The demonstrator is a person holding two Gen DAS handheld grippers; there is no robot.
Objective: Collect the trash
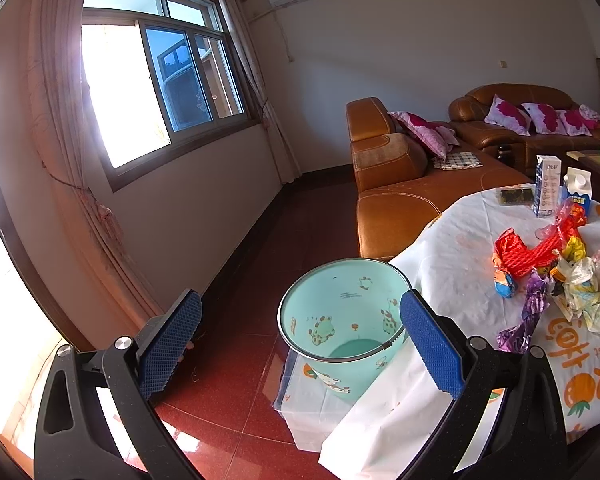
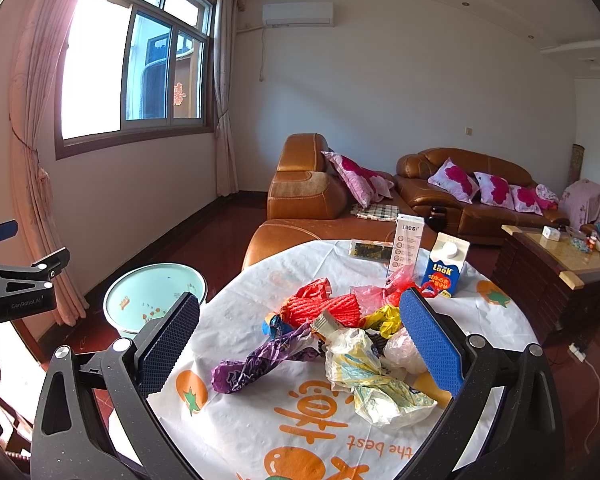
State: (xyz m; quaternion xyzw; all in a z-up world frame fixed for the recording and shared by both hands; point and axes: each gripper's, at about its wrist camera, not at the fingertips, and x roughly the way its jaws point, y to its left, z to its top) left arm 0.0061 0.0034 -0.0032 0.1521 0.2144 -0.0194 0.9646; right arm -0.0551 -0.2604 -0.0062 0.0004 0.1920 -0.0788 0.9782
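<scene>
Both grippers wide apart, nothing held. Right gripper [image 2: 300, 340] hangs over the bench [image 2: 240, 432], which has a white cover with orange print; the trash pile sits right between its blue pads, no contact visible. Pile contents: purple wrapper [image 2: 256, 364] nearest the left pad, crumpled clear bag with yellow print [image 2: 364, 376] toward the right pad and partly hidden behind it, red mesh net [image 2: 324, 310] behind those, yellow wrapper [image 2: 384, 318] and pink plastic bag [image 2: 374, 294] further back. Two cartons stand upright beyond the pile: blue carton [image 2: 444, 268] and tall white carton [image 2: 407, 246], with a flat dark packet [image 2: 370, 249] just left of them. Left gripper [image 1: 300, 334] is off the bench edge, above the red tile floor [image 1: 236, 344], pointed at the mint-green bin [image 1: 340, 320]; bin stands on the floor just beside the bench, its rim framed between the pads, right pad overlapping the rim in view. Bin looks empty inside. From the left view, the pile lies to the right of that gripper, well apart from the pads.
</scene>
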